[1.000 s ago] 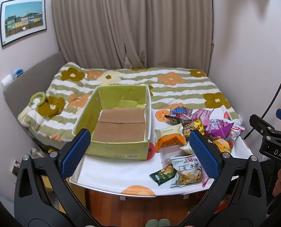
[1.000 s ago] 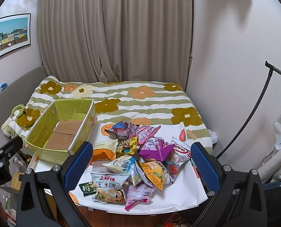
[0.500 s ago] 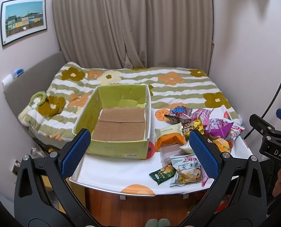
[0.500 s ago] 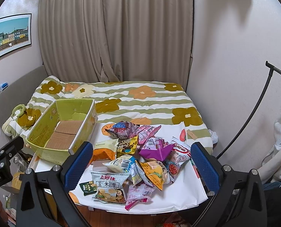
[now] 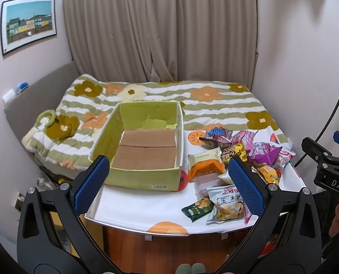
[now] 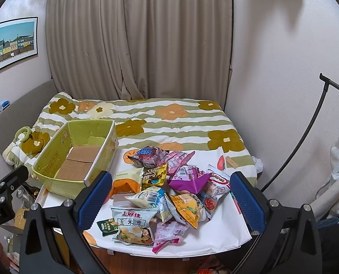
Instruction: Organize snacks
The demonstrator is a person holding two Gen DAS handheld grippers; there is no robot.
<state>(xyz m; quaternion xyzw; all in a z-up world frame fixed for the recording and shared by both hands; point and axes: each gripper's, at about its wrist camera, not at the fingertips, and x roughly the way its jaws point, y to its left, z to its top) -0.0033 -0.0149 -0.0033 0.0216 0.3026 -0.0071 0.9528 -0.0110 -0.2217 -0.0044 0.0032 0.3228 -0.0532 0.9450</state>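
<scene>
A green cardboard box (image 5: 144, 178) (image 6: 55, 150) with a bare brown bottom stands on the left of a small white table (image 5: 142, 207) (image 6: 217, 230). A pile of snack packets (image 6: 169, 187) (image 5: 233, 159) lies to its right, among them a corn-roll bag (image 6: 133, 226), an orange packet (image 5: 206, 166) and a purple one (image 6: 190, 180). My left gripper (image 5: 169, 182) is open and empty, held back from the table before the box. My right gripper (image 6: 171, 196) is open and empty, held back before the pile.
A bed with a striped flower blanket (image 5: 192, 105) lies behind the table. Curtains (image 6: 137, 38) hang at the back. A black lamp stand (image 6: 306, 137) curves along the right wall. The wooden floor (image 5: 169, 253) shows below the table's front edge.
</scene>
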